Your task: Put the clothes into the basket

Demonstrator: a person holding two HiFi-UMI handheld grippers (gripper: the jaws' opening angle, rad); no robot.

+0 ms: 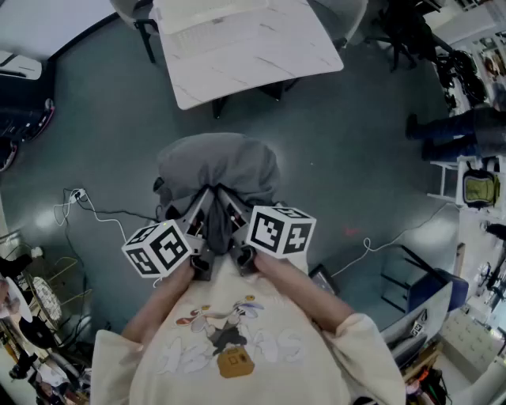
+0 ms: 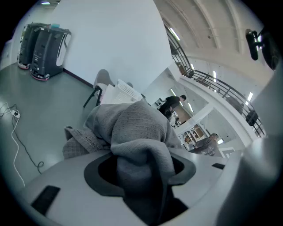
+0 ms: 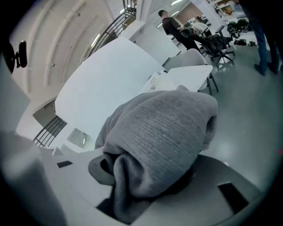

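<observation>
A grey knitted garment (image 1: 217, 170) hangs bunched in the air in front of the person, above the floor. Both grippers hold it from below, side by side. My left gripper (image 1: 204, 207) is shut on a fold of the grey garment (image 2: 139, 150), which fills the gap between its jaws. My right gripper (image 1: 231, 207) is shut on another bunched fold of the same garment (image 3: 154, 141). No basket shows in any view.
A white table (image 1: 245, 43) stands ahead with a chair (image 1: 138, 20) at its left corner. White cables (image 1: 75, 202) trail across the grey floor on the left. Racks and clutter line the right side (image 1: 474, 190). People stand far off (image 3: 170, 24).
</observation>
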